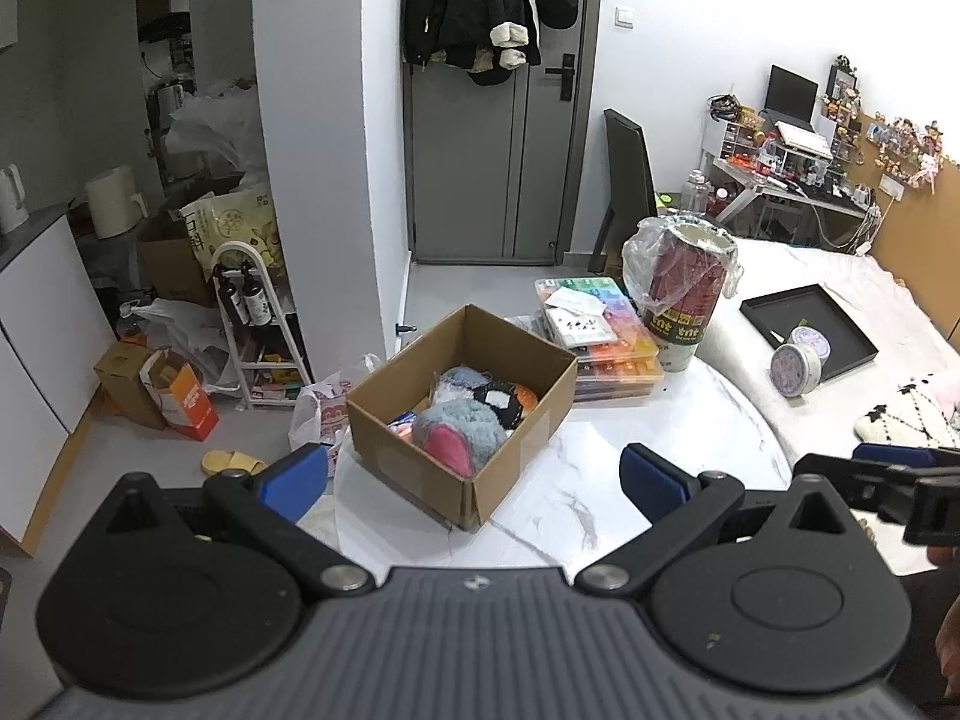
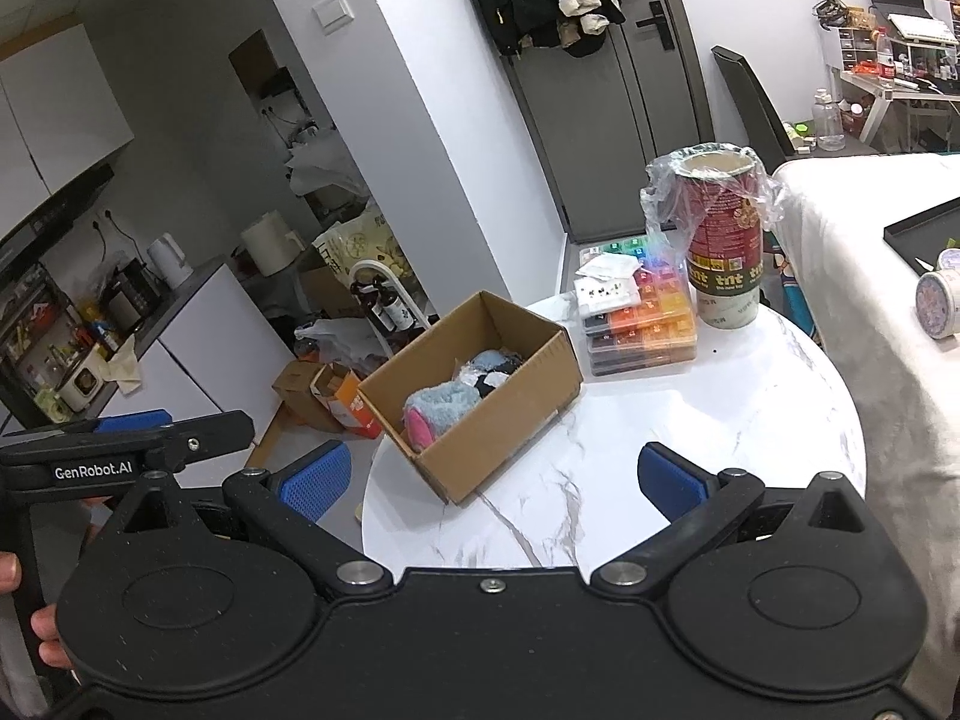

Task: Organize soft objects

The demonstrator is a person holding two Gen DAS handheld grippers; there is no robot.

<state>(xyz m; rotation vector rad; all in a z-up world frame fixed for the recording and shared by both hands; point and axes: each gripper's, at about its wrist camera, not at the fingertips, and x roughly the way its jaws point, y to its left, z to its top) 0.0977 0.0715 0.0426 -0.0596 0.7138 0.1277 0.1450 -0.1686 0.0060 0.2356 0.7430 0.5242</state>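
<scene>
At the far left, the left gripper (image 1: 474,474) is hovering over the near edge of the round white table (image 1: 600,492), whose glossy top is showing grey marble veining. Its two blue ribbed pads (image 1: 297,474) are standing wide apart on black hinged arms, and nothing is sitting between them.

Just ahead of it, an open corrugated cardboard box (image 1: 414,462) is resting on the left part of the table, its corner reaching toward the rim. Inside, the soft objects (image 1: 462,426) are lying bunched together: a fluffy pale-blue piece with a pink rounded face nearest the camera, a black-and-white plush piece with an orange patch behind it, and another blue fuzzy lump at the back.

Beyond the box and to its right, a stack of flat clear plastic organisers (image 1: 606,330) with rainbow-coloured compartments is lying on the table, with white paper packets lying on its lid. Right of that, a tall red and white paper tub (image 1: 684,300) is standing upright, a crinkled clear plastic bag draped over its rim.

Further right, the right gripper (image 2: 492,477) is hanging over the same near edge, its textured blue pads (image 2: 315,477) likewise spread wide and holding nothing. Past the table, a white rumpled bedsheet (image 1: 840,282) is carrying a black square tray (image 1: 840,354) and a round patterned tin (image 1: 795,369).
</scene>
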